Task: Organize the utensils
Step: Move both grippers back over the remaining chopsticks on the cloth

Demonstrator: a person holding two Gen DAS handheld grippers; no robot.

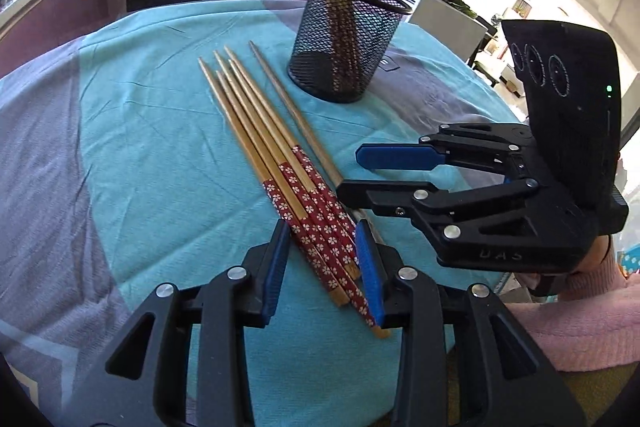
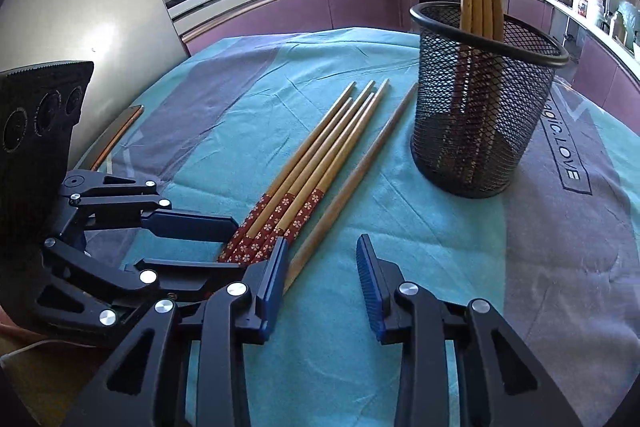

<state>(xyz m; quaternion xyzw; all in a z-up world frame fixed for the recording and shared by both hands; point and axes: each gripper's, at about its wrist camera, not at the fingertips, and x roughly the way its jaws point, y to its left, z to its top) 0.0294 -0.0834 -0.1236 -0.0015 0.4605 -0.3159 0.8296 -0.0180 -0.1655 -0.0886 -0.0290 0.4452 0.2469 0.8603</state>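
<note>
Left gripper (image 1: 324,267) straddles the patterned ends of the loose chopsticks (image 1: 280,163), jaws apart and not yet pressing; the right gripper (image 2: 322,279) waits empty and parted beside them. Mesh holder (image 1: 348,39) stands at one o'clock. Closing on several sticks risks some slipping out or fanning apart.

The chopsticks (image 1: 256,131) look like smooth matt wood, their thick ends wrapped in red flowered paper or film. The cup (image 1: 346,43) is black wire mesh, metal, slightly shiny at the rim. A soft, creased cloth (image 1: 140,131) covers the tabletop. Each tool (image 1: 324,267) is matt black plastic with ribbed blue pads (image 1: 370,267) and bright metal pins.
</note>
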